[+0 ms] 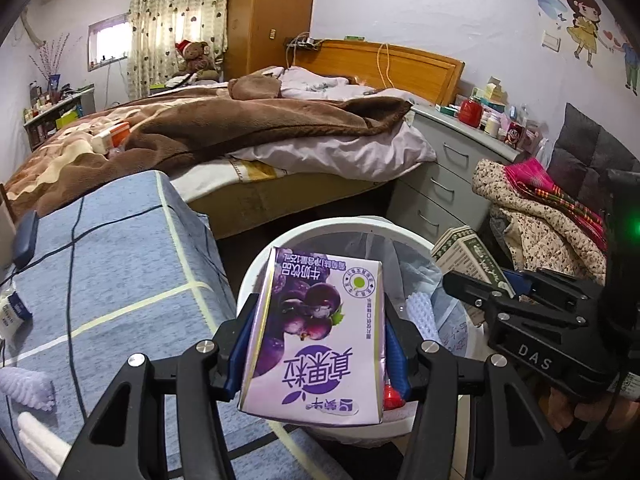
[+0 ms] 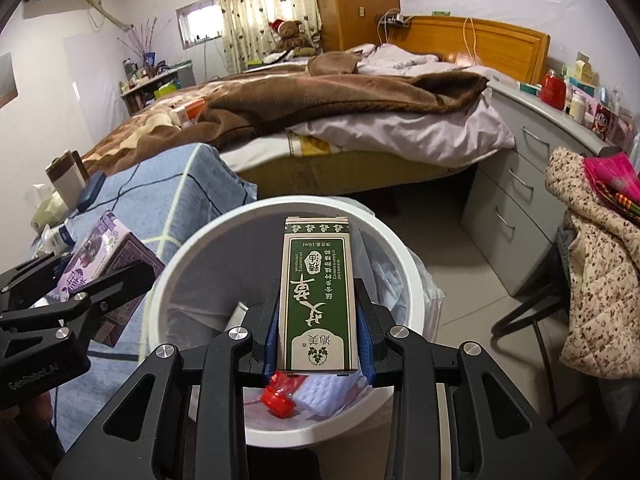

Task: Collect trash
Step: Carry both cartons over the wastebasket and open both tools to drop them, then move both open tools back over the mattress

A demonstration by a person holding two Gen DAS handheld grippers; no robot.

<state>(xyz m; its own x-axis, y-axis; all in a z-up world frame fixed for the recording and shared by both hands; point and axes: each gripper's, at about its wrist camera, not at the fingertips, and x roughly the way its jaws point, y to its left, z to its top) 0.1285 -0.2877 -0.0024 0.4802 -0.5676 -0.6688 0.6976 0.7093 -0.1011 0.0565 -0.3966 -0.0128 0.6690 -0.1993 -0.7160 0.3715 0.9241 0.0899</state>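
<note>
Two grippers hang over one white trash bin (image 2: 280,216), each with a carton clamped in it. Much of the bin's inside is hidden: in the left wrist view the purple milk-drink carton (image 1: 316,340) blocks most of the opening, and only a scrap of pale bubbled sheet (image 1: 420,312) and the clear liner show past it. The bin's near rim is cut off behind the black finger arms in both views.

The left gripper (image 1: 316,344) holds the purple carton by its two side faces, blue pads pressed flat against them, jaws set at a middling width. The carton stands above the bin's left half, print upside down to the camera. The right gripper (image 2: 318,320) grips a slimmer green and white box (image 2: 318,300), its jaws narrower, and the box points out over the bin's middle.

The right wrist view shows the bin's bottom, which the other barely shows: a red cap (image 2: 278,394), a white padded sheet (image 2: 332,390) and a pale cylinder (image 2: 238,314) lying on the liner. It also catches the left gripper (image 2: 100,272) from the side at the bin's left edge, over the blue checked cloth (image 2: 168,208). The left wrist view shows the right gripper (image 1: 492,284) at the bin's right rim, the green box only partly visible behind it. The unmade bed (image 1: 240,128) and grey drawers (image 1: 444,184) sit beyond.
</note>
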